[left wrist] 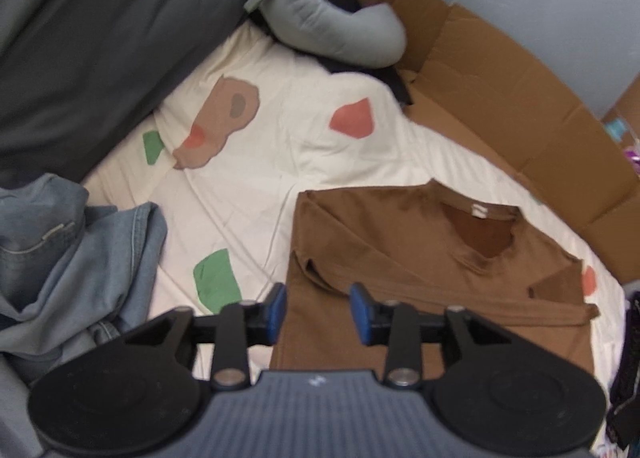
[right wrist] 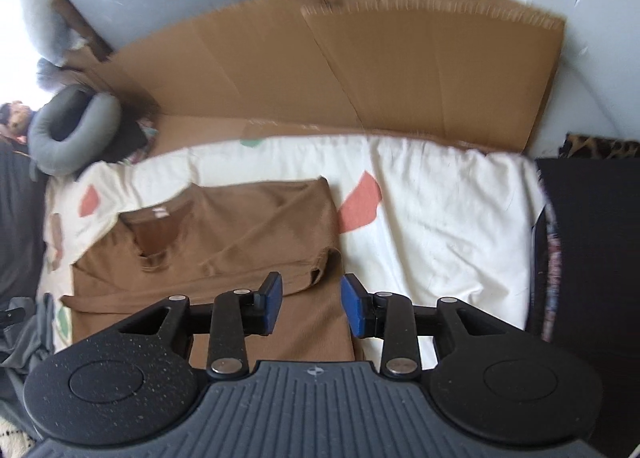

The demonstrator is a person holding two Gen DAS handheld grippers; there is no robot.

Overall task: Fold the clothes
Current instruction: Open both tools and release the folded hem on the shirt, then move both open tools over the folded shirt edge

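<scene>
Our left gripper [left wrist: 318, 312] and right gripper [right wrist: 311, 304] hang with blue pads apart, nothing between them, above the brown shirt [left wrist: 408, 258]; it lies partly folded on the cream sheet [left wrist: 280, 145] printed with coloured shapes; its white neck label [left wrist: 479, 211] is unreadable; we see denim [left wrist: 76, 258] nearby and cardboard [right wrist: 360, 69] against the grey wall.
</scene>
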